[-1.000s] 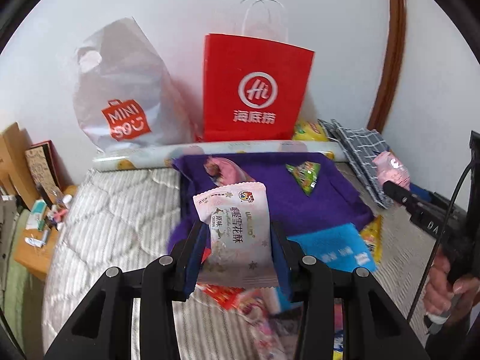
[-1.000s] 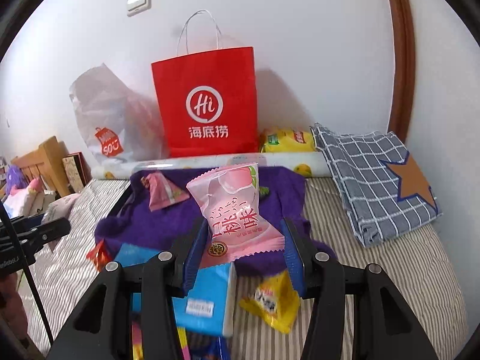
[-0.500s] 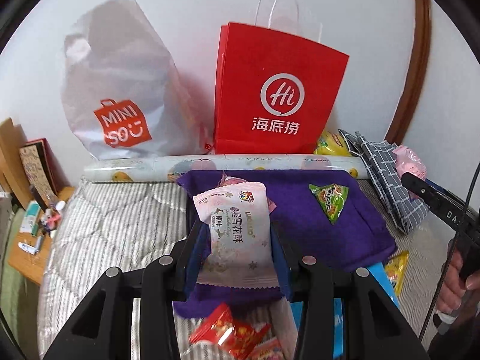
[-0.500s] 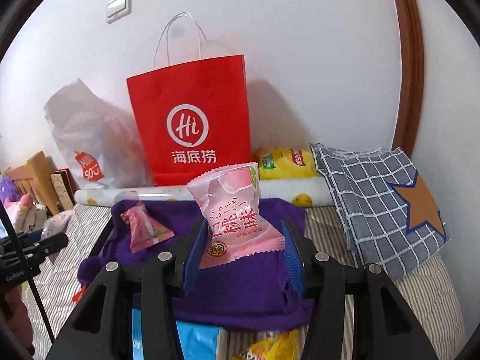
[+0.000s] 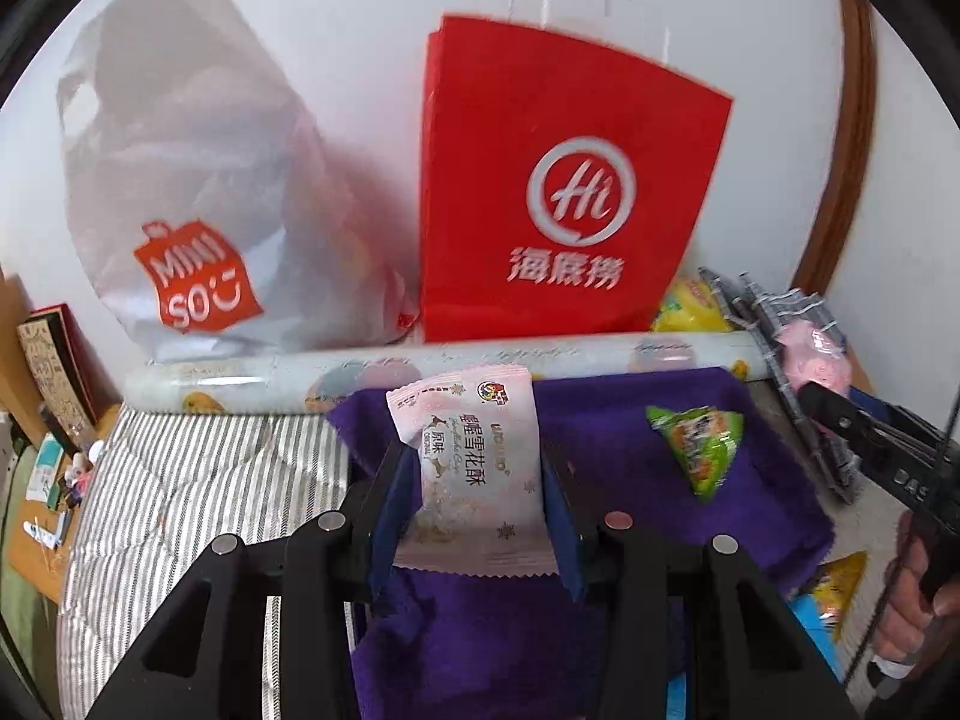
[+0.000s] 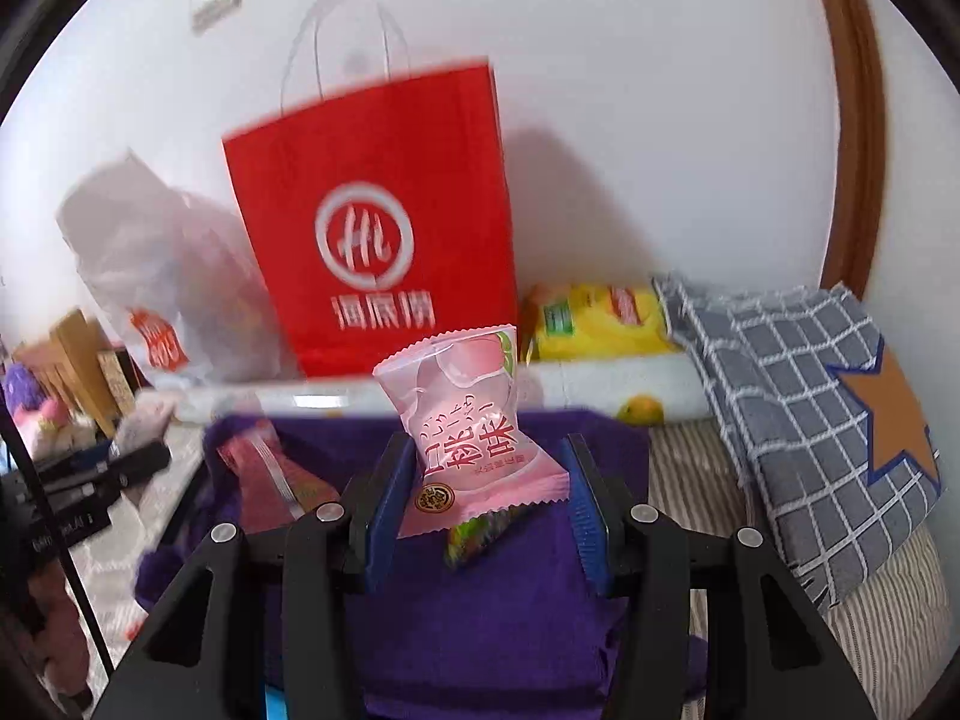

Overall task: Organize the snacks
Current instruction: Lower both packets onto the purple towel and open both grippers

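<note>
My left gripper (image 5: 474,504) is shut on a pale pink snowflake-pastry packet (image 5: 474,468), held upright over the purple cloth (image 5: 606,420). A green triangular snack (image 5: 699,450) lies on that cloth to the right. My right gripper (image 6: 486,498) is shut on a pink peach-flavour packet (image 6: 468,420), also above the purple cloth (image 6: 480,612). On the cloth in the right wrist view lie a pink-red wrapped snack (image 6: 270,474) at the left and a green snack (image 6: 480,534) just under the held packet. The right gripper with its pink packet (image 5: 816,354) shows at the right edge of the left wrist view.
A red paper bag (image 5: 558,192) and a white plastic bag (image 5: 198,192) stand against the wall behind a rolled printed sheet (image 5: 420,360). A yellow packet (image 6: 600,324) and grey checked fabric (image 6: 798,384) lie at the right. Yellow and blue snacks (image 5: 834,588) sit near the cloth's corner.
Both grippers have moved forward toward the bags and wall, still holding their packets. The bags and purple cloth now look larger and nearer; the loose snacks in front have dropped out of view.
</note>
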Tool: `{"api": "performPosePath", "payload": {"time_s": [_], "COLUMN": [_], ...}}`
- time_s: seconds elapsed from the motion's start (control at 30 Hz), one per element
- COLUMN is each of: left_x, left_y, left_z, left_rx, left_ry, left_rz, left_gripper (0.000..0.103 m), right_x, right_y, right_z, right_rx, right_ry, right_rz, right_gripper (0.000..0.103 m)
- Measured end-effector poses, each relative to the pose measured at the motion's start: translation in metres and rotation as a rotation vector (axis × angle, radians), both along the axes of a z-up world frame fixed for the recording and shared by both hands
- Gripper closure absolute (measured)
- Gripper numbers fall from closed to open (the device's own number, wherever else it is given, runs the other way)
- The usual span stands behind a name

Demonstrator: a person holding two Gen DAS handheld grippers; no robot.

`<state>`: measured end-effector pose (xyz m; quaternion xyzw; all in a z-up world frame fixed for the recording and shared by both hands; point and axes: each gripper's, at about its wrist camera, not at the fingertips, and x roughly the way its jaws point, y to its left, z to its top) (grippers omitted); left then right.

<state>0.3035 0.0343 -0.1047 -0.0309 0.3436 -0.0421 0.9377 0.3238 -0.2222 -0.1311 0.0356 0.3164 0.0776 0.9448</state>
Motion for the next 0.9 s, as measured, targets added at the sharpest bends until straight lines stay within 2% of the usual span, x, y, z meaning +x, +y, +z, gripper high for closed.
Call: {"api": "performPosePath", "payload": {"time_s": [0.03,0.1,0.3,0.63,0.77,0.9], "left_x": [0.003,0.002,-0.001,0.002,0.004,0.005], "left_y": [0.001,0.003,0.014,0.014,0.011,0.011], "left_z": [-0.006,-0.011,-0.030,-0.051,-0.056,-0.060], "left_rx": [0.009,0.005,-0.065,-0.088,-0.064,-0.067], "left_ry": [0.029,0.036,0.085,0.153,0.161,0.176], "left_rz": [0.004,-0.001,0.002,0.009,0.019,0.023], "left_gripper": [0.063,0.063,0.063,0.063,0.063,0.063], "right_x": [0.000,0.000,0.006,0.008,0.013,0.012], "right_y": [-0.001,-0.004,-0.006,0.003,0.000,-0.001], "right_z": [-0.004,-0.012,-0.036,-0.051,-0.056,-0.055], "right_rx": [-0.009,-0.012,0.020,-0.074,-0.073,-0.076], "right_ry": [0.006,0.029,0.123,0.170,0.204,0.202], "right_rz": [0.000,-0.002,0.028,0.037,0.031,0.034], "right_gripper": [0.054,0.054,0.054,0.053,0.053,0.053]}}
